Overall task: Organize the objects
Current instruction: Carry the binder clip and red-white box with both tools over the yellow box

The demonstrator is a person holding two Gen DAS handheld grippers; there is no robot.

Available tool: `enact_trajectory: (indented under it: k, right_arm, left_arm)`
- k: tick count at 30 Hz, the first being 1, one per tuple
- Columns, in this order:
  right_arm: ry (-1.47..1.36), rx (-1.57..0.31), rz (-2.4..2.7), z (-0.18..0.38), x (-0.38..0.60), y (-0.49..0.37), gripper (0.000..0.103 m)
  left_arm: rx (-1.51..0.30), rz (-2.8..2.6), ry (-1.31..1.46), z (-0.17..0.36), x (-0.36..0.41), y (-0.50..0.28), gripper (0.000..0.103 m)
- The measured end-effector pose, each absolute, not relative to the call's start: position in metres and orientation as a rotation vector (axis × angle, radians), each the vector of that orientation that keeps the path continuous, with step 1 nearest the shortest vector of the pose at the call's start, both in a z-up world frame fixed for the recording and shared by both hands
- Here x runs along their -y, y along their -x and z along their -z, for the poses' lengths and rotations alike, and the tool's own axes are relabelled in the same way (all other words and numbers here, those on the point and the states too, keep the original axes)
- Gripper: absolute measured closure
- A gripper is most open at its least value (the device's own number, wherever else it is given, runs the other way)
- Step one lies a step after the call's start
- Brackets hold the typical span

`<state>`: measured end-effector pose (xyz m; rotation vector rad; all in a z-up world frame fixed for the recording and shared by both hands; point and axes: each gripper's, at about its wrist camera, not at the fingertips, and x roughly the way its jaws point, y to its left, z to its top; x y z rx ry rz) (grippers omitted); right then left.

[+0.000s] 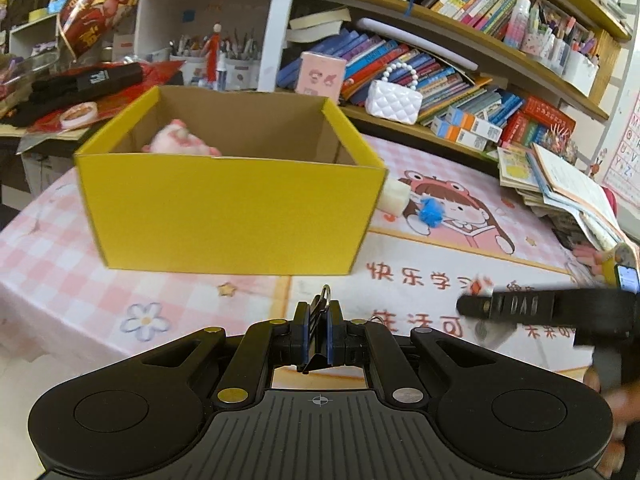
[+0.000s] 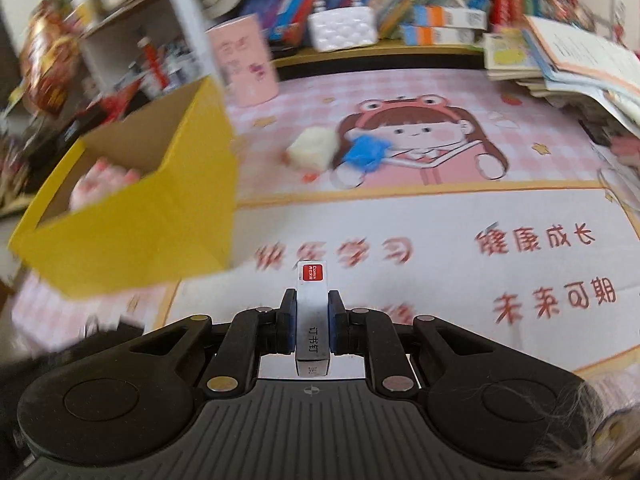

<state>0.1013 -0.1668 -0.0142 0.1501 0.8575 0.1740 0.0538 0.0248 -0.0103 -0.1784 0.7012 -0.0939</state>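
A yellow cardboard box (image 1: pixel 224 216) stands open on the pink cartoon mat (image 1: pixel 440 276), with a pink plush toy (image 1: pixel 180 142) inside. My left gripper (image 1: pixel 318 312) is shut on a black binder clip (image 1: pixel 316 332), just in front of the box. My right gripper (image 2: pixel 312 304) is shut on a small silver staple box (image 2: pixel 312 316) with a red label, right of the yellow box (image 2: pixel 132 232). The right gripper also shows blurred in the left wrist view (image 1: pixel 520 308). A white foam block (image 2: pixel 312 152) and a blue pom-pom (image 2: pixel 366 152) lie on the mat (image 2: pixel 440 220) beyond.
A bookshelf (image 1: pixel 460 60) full of books runs along the back. A white quilted purse (image 1: pixel 394 100) and a pink box (image 1: pixel 322 72) stand behind the yellow box. A stack of open books (image 1: pixel 560 188) lies at the right. Clutter (image 1: pixel 80 88) fills the left desk.
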Motion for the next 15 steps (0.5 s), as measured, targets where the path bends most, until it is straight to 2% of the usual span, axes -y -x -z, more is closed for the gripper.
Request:
enact_trajectory:
  k: [15]
  right_arm:
    - [-0.062,-0.873,-0.327,0.019,0.084,-0.041,0.090]
  left_arm:
    - [-0.685,0.018,0.199,0.009,-0.089,0.013,0.097]
